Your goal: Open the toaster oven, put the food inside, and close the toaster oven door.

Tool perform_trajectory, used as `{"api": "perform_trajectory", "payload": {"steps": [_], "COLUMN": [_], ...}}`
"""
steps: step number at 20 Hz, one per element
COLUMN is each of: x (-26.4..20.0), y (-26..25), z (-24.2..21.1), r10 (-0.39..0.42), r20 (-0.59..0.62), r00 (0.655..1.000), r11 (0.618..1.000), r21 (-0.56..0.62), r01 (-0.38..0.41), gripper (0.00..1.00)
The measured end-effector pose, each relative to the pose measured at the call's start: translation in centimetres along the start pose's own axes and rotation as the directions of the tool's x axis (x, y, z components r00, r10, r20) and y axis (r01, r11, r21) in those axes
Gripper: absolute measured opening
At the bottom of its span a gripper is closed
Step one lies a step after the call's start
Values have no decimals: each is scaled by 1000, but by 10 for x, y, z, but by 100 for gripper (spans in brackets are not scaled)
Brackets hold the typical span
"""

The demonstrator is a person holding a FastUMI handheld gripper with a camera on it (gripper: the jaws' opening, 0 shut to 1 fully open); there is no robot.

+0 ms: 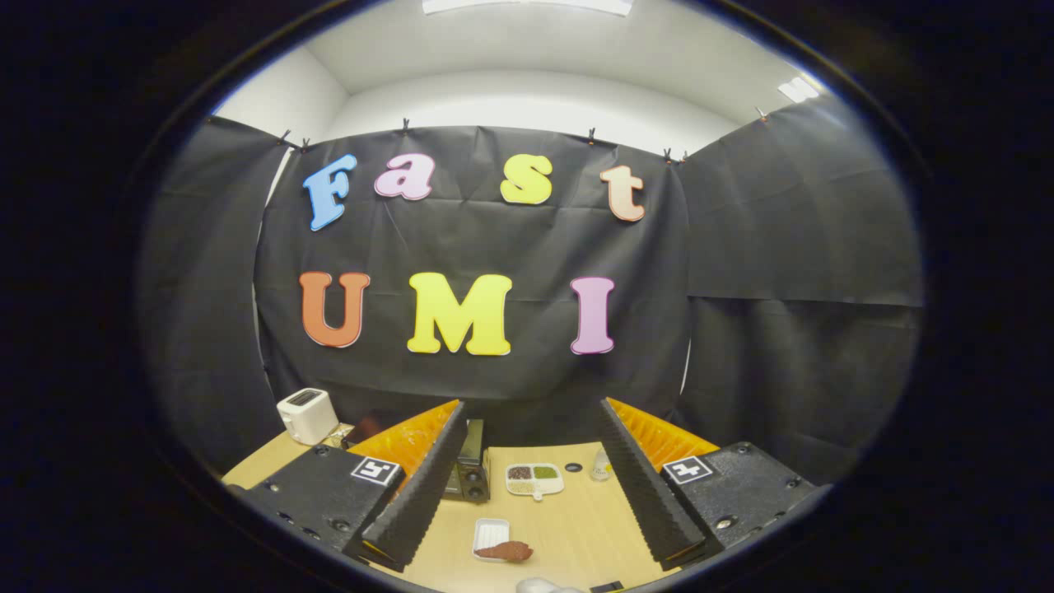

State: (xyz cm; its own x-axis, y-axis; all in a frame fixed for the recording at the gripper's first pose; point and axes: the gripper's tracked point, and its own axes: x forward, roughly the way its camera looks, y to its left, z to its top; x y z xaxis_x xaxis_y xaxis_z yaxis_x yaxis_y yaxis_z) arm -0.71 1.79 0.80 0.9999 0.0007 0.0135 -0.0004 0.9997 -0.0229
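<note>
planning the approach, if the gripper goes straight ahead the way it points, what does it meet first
Probably nothing on the table. The open gripper points above the wooden table, over the divided dish, toward the black cloth wall. Depth is unclear.

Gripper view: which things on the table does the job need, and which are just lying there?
For the job:
- dark metal toaster oven, partly behind a finger
- reddish-brown food on a small white rectangular tray
- gripper, fingers open, holding nothing

Just lying about:
- white pop-up toaster
- white divided dish
- small pale bottle
</note>
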Motion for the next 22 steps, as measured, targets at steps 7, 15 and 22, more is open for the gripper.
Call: {"api": "perform_trajectory", "payload": {"steps": [7, 15, 22], "x": [25, 109, 198], "y": [41, 134, 206], "z": [5, -35, -113], "r10": [36, 147, 182], "r20": [27, 4, -48], "r00": [999, 989, 982], "r11": [999, 988, 983], "r21": [12, 44, 27], "r01": [-36, -147, -181], "gripper": [100, 100, 100]}}
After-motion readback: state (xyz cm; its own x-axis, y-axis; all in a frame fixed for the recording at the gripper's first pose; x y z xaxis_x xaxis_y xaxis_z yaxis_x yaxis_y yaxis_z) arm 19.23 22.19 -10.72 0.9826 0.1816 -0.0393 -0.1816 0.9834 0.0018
